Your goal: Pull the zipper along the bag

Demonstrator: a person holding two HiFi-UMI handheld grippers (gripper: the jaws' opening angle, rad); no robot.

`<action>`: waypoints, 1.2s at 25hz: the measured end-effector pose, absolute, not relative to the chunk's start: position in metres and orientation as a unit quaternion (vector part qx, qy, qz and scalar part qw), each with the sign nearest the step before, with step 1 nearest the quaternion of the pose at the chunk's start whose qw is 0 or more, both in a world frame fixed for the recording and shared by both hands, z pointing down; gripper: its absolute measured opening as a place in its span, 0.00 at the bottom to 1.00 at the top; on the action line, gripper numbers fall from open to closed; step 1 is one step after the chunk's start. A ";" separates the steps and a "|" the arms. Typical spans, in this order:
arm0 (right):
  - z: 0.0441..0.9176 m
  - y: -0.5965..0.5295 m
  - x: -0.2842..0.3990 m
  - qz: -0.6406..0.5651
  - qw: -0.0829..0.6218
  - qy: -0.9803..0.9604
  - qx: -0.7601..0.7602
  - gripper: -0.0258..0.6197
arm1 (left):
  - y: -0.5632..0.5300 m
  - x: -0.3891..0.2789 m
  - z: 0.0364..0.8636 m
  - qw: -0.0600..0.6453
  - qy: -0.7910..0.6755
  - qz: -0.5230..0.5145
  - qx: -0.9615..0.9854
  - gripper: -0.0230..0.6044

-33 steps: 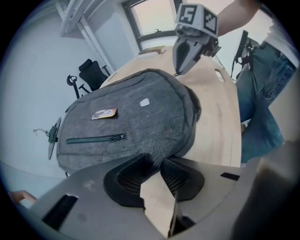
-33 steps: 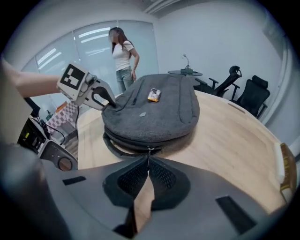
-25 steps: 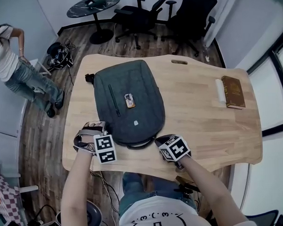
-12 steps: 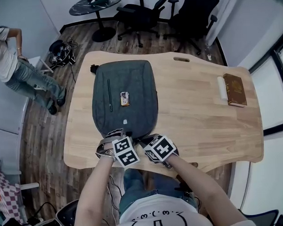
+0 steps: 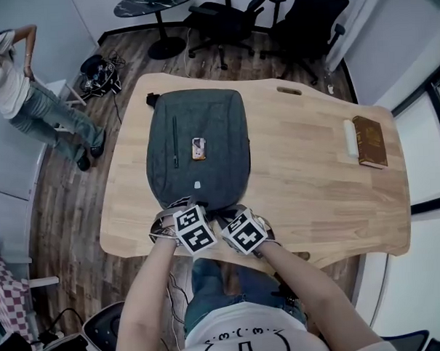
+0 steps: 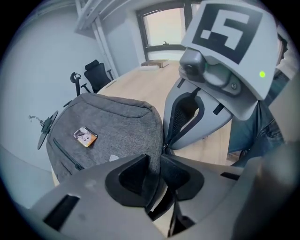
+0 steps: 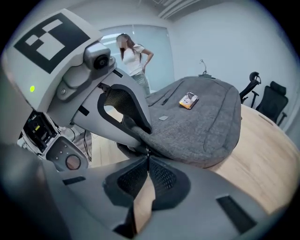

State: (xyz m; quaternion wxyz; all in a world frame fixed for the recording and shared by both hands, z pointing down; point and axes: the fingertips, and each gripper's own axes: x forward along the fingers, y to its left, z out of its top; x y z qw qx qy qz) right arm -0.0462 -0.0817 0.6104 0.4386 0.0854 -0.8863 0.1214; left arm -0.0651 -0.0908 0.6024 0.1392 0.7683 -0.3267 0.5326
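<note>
Grey bag [image 5: 197, 147] pinched in my just-closed left claw [image 6: 154, 161] — right claw [image 7: 146, 157] nips the zipper pull [image 7: 146, 151]; that thin hold may slip when tugged.

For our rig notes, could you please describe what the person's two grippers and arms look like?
Both the left gripper and the right gripper have pale grey plastic bodies, black textured pads and a small green light. Each carries a white cube with black square markers. The person wears a white short-sleeved T-shirt with black print, and blue jeans.
</note>
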 end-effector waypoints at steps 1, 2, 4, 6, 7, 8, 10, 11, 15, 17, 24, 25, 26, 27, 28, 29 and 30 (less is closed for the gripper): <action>0.611 -0.081 -0.048 0.116 0.430 -0.891 0.087 0.14 | -0.090 -0.066 0.602 0.141 -0.328 0.530 0.769 0.19; 0.611 -0.081 -0.050 0.111 0.424 -0.894 0.090 0.14 | -0.090 -0.068 0.603 0.142 -0.330 0.529 0.769 0.19; 0.612 -0.081 -0.052 0.105 0.418 -0.898 0.093 0.14 | -0.090 -0.070 0.604 0.140 -0.331 0.529 0.769 0.19; 0.612 -0.082 -0.050 0.106 0.426 -0.894 0.090 0.13 | -0.090 -0.071 0.605 0.131 -0.327 0.532 0.770 0.19; 0.611 -0.083 -0.047 0.105 0.435 -0.890 0.089 0.13 | -0.090 -0.071 0.605 0.126 -0.324 0.533 0.772 0.18; 0.609 -0.084 -0.043 0.100 0.446 -0.885 0.090 0.13 | -0.089 -0.071 0.605 0.120 -0.320 0.533 0.774 0.18; 0.607 -0.089 -0.033 0.089 0.465 -0.876 0.092 0.13 | -0.088 -0.071 0.605 0.109 -0.313 0.534 0.778 0.17; 0.606 -0.091 -0.029 0.092 0.470 -0.873 0.093 0.13 | -0.088 -0.071 0.604 0.105 -0.311 0.532 0.780 0.17; 0.602 -0.101 -0.016 0.113 0.479 -0.865 0.098 0.13 | -0.088 -0.069 0.598 0.099 -0.305 0.523 0.790 0.16; 0.602 -0.107 -0.008 0.117 0.482 -0.862 0.105 0.13 | -0.086 -0.070 0.599 0.094 -0.298 0.522 0.794 0.16; 0.607 -0.144 0.011 0.113 0.494 -0.852 0.135 0.13 | -0.074 -0.079 0.597 0.071 -0.262 0.525 0.806 0.14; 0.608 -0.152 0.014 0.116 0.493 -0.850 0.141 0.14 | -0.073 -0.080 0.597 0.061 -0.255 0.528 0.808 0.14; 0.607 -0.160 0.016 0.121 0.493 -0.849 0.147 0.14 | -0.072 -0.081 0.597 0.051 -0.250 0.529 0.809 0.13; 0.608 -0.168 0.017 0.122 0.495 -0.847 0.151 0.14 | -0.071 -0.082 0.596 0.042 -0.247 0.529 0.811 0.13; 0.609 -0.175 0.018 0.117 0.500 -0.844 0.154 0.15 | -0.070 -0.082 0.596 0.034 -0.244 0.528 0.813 0.13; 0.611 -0.183 0.019 0.106 0.507 -0.841 0.157 0.14 | -0.069 -0.083 0.596 0.029 -0.242 0.528 0.814 0.13; 0.613 -0.192 0.019 0.095 0.512 -0.838 0.161 0.14 | -0.069 -0.082 0.596 0.027 -0.239 0.527 0.815 0.13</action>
